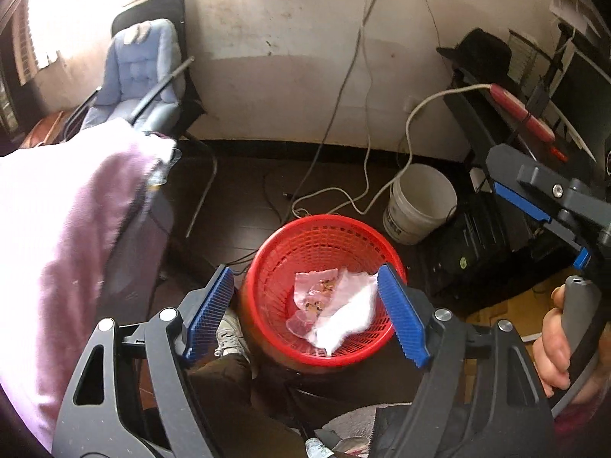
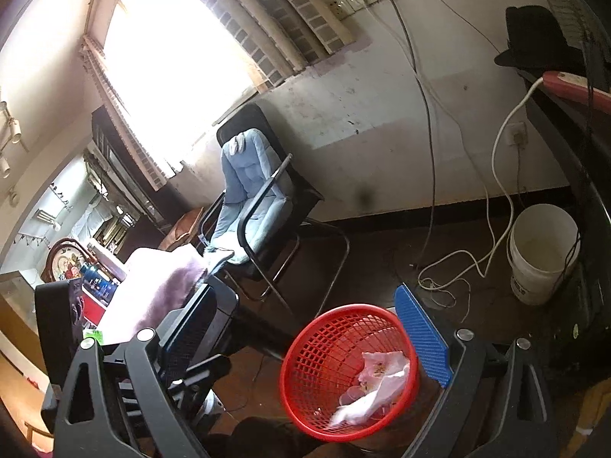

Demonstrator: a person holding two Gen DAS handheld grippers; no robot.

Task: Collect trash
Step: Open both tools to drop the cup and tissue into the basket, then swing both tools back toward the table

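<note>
A red mesh waste basket (image 1: 275, 267) stands on the dark floor, seen from above. Inside it lie a crumpled white tissue (image 1: 345, 318) and pink and clear plastic wrappers (image 1: 311, 286). My left gripper (image 1: 305, 311) is open and empty above the basket, its blue pads (image 1: 212, 311) on either side of the rim. In the right wrist view the basket (image 2: 317, 351) sits low in the middle with the tissue (image 2: 366, 400) inside. My right gripper (image 2: 305, 347) is open and empty, above and beside the basket. It also shows at the right of the left wrist view (image 1: 542, 198), held in a hand.
A white bucket (image 1: 418, 202) stands on the floor behind the basket. White and dark cables (image 1: 343, 175) run down the wall and across the floor. An office chair with a blue cushion (image 2: 252, 198) stands at the left. A pink cloth (image 1: 65, 229) covers something on the near left. A dark desk (image 1: 496, 122) is at the right.
</note>
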